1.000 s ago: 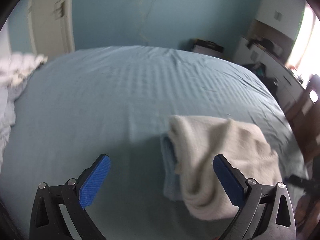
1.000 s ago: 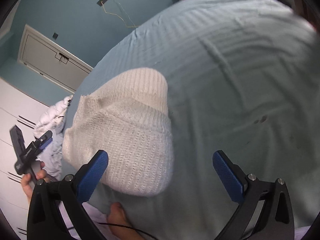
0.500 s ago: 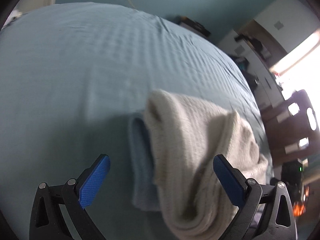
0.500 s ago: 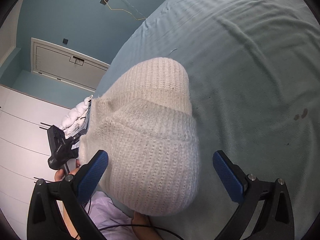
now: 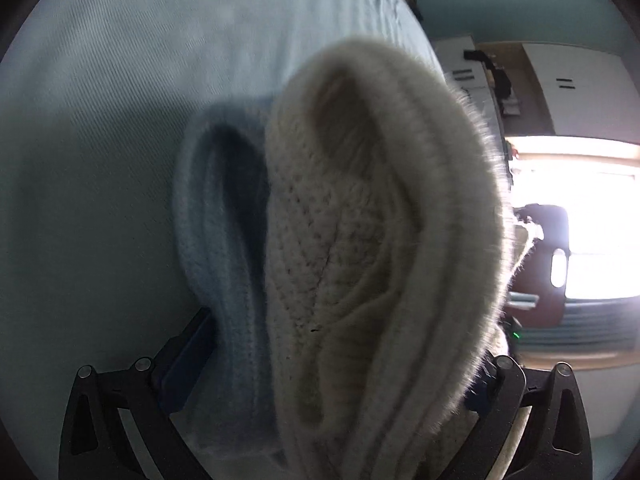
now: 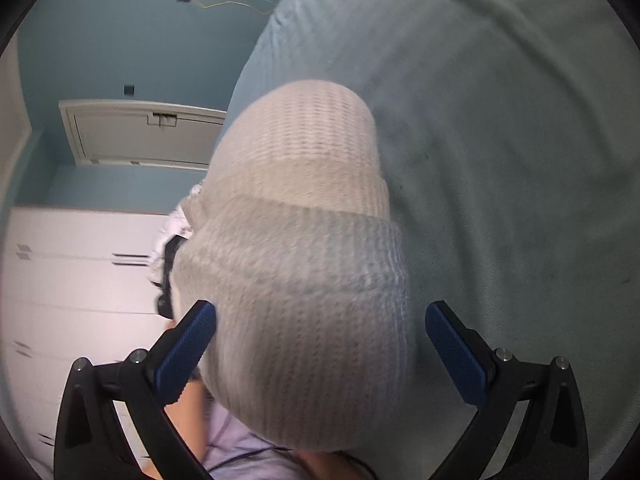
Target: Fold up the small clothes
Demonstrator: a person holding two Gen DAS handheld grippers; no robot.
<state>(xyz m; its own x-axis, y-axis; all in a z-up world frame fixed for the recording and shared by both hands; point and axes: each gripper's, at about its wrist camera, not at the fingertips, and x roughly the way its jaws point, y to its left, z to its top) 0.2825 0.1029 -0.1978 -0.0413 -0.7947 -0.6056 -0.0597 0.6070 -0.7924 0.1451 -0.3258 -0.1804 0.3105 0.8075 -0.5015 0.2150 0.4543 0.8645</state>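
A cream knitted hat (image 5: pixel 380 240) lies on the pale blue bedspread (image 5: pixel 100 120) and fills the left wrist view. A light blue knitted piece (image 5: pixel 216 220) sits under it on the left. My left gripper (image 5: pixel 344 340) is open, its fingers on either side of both pieces, and the hat hides most of the right finger. In the right wrist view the same hat (image 6: pixel 304 280) bulges between the blue pads of my right gripper (image 6: pixel 320 308). That gripper is open too, and the hat's edge is close against its left pad (image 6: pixel 188 352).
The bedspread (image 6: pixel 500 120) stretches away to the right of the hat. A white door (image 6: pixel 140 132) and white wardrobe fronts (image 6: pixel 60 280) stand beyond the bed. A bright window (image 5: pixel 580 220) glares at the right. A person's lilac sleeve (image 6: pixel 240 452) shows below the hat.
Both grippers have moved in close to the hat, which now sits between the fingers of each. Both sets of fingers are as wide apart as before.
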